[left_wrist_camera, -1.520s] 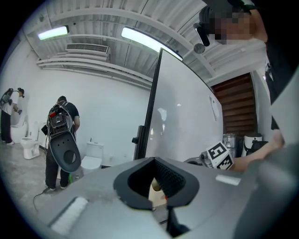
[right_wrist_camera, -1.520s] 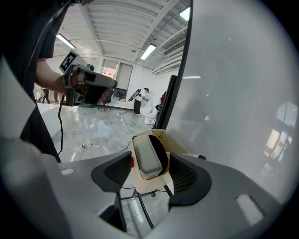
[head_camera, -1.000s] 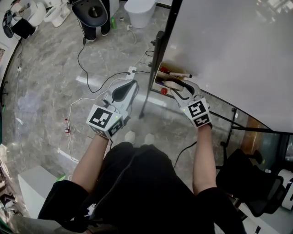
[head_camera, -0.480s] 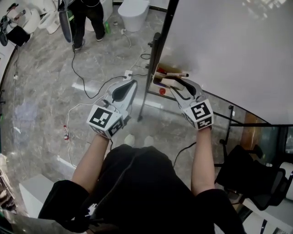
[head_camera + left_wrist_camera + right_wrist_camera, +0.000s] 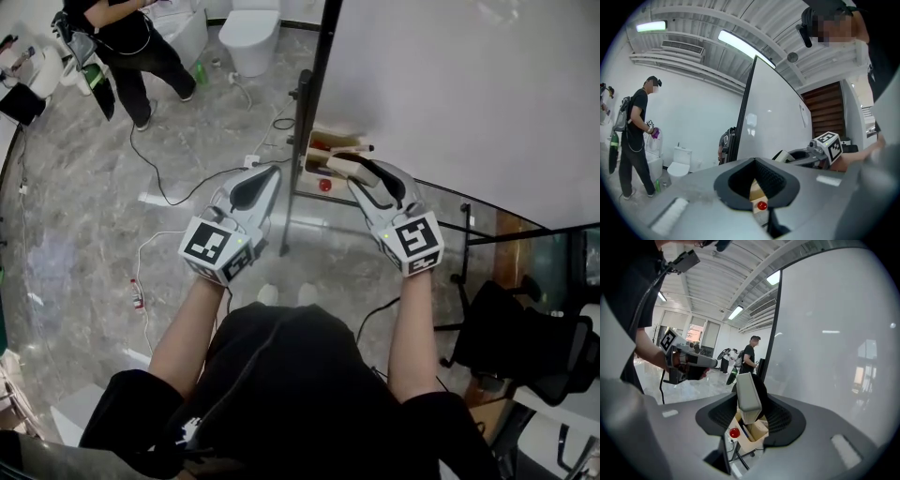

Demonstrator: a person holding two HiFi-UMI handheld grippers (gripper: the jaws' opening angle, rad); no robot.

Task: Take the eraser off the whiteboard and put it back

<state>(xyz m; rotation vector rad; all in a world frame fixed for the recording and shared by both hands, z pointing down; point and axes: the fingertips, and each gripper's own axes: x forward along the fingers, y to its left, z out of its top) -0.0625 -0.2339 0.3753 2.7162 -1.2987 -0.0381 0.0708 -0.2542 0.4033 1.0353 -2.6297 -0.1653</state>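
My right gripper (image 5: 354, 169) clamps the eraser (image 5: 749, 397) — just off the lower edge of the whiteboard (image 5: 469, 94). My left gripper (image 5: 270, 174), jaws closed on nothing, hangs left of the whiteboard.

Counted two grippers: left gripper (image 5: 270, 173), right gripper (image 5: 349, 167). Spotted one eraser (image 5: 749, 398), just the one. Logged one whiteboard (image 5: 469, 84), one tray (image 5: 758, 431), one red ball (image 5: 324, 185). Further off, picked out one toilet (image 5: 247, 28), one chair (image 5: 525, 337) and one bystander (image 5: 127, 47). Added one power strip (image 5: 251, 161) and one green bottle (image 5: 199, 70). Saw markers (image 5: 339, 146) in the tray, but could not settle their number.
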